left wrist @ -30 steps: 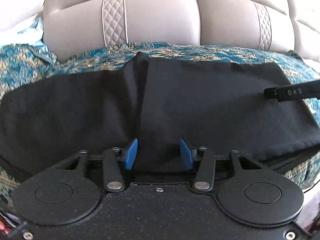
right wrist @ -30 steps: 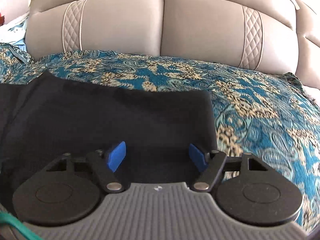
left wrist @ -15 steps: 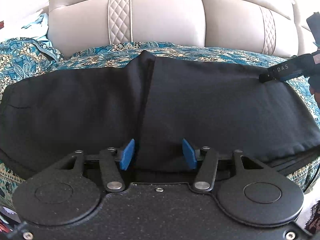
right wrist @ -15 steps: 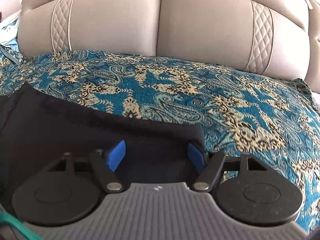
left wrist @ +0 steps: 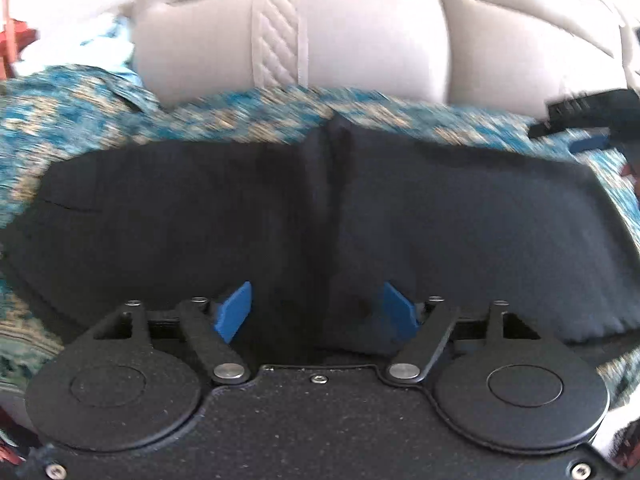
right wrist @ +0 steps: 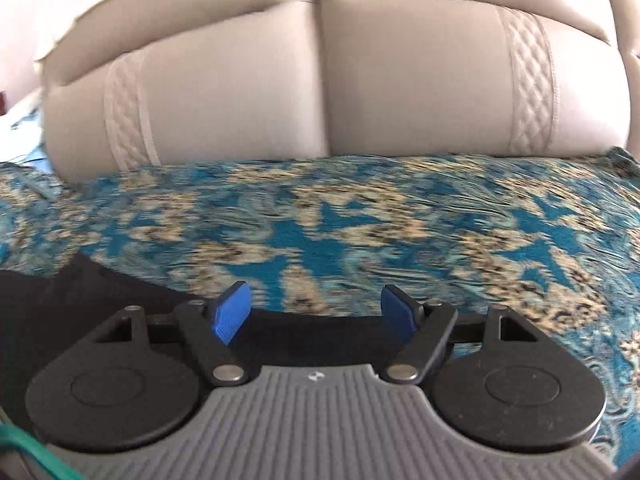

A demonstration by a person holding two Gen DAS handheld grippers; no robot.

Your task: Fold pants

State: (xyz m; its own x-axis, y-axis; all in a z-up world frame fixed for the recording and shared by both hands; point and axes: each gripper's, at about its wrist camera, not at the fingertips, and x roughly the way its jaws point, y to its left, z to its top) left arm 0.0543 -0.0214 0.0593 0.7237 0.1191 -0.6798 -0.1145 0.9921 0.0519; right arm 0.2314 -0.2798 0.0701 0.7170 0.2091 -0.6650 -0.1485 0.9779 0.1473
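Black pants [left wrist: 460, 220] lie spread across the teal paisley cover [left wrist: 80, 120], with a raised fold line running down their middle. My left gripper [left wrist: 316, 312] hovers at their near edge, jaws opening. The fold sits between the blue pads [left wrist: 236, 312], which do not press on it. In the right wrist view only the right end of the pants [right wrist: 80, 304] shows, at the lower left and under the gripper's base. My right gripper [right wrist: 316, 312] is open over the cover [right wrist: 400, 220], nothing in it. It also shows at the far right of the left view, right gripper [left wrist: 580, 120].
A beige padded sofa back [right wrist: 360, 80] rises behind the cover and also fills the top of the left view, sofa back [left wrist: 360, 40]. Pale cloth lies at the far left [left wrist: 108, 36]. A green cord [right wrist: 24, 448] crosses the right view's lower left corner.
My left gripper's jaws have spread wider around the pants' fold. My right gripper has drifted right and off the pants, so more patterned cover now fills its view.
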